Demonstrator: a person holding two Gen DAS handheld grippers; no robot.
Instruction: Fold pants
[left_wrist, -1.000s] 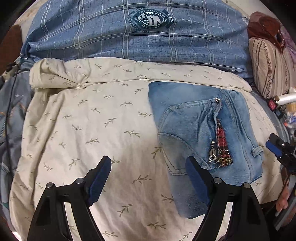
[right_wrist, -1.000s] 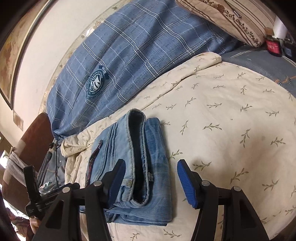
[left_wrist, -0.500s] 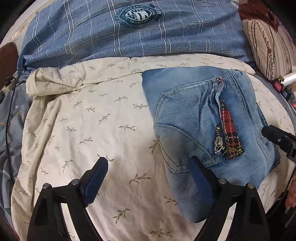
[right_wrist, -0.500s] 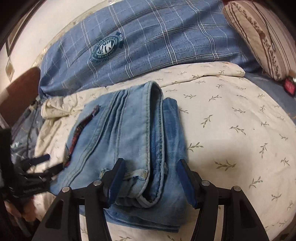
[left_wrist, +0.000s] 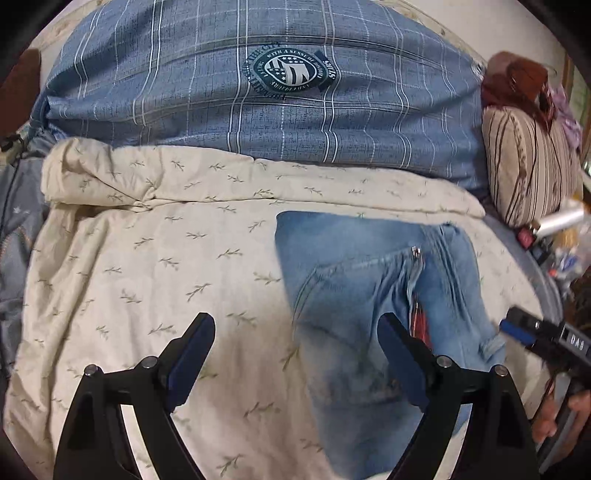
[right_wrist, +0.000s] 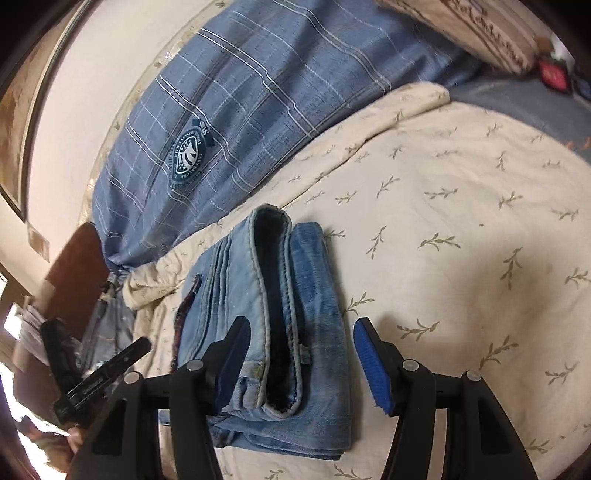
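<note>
The folded light-blue jeans (left_wrist: 373, 295) lie in a compact stack on the cream leaf-print bedspread (left_wrist: 155, 280), with a zip and a red plaid trim showing. In the right wrist view the jeans (right_wrist: 295, 332) show their waistband edge and stacked layers. My left gripper (left_wrist: 295, 354) is open and empty, low over the bedspread by the stack's left edge. My right gripper (right_wrist: 301, 360) is open and empty just above the stack's near end. Its tip also shows at the right of the left wrist view (left_wrist: 532, 332); the left gripper shows at the lower left of the right wrist view (right_wrist: 99, 376).
A blue plaid duvet (left_wrist: 258, 92) with a round crest lies along the back of the bed. A striped pillow (left_wrist: 524, 162) and small items (left_wrist: 554, 225) sit at the right. Dark clothes (left_wrist: 14, 229) hang at the left edge.
Both grippers have pulled back from the stack. The jeans look smaller and farther in both views. Both stayed open; the jeans lie where they were.
</note>
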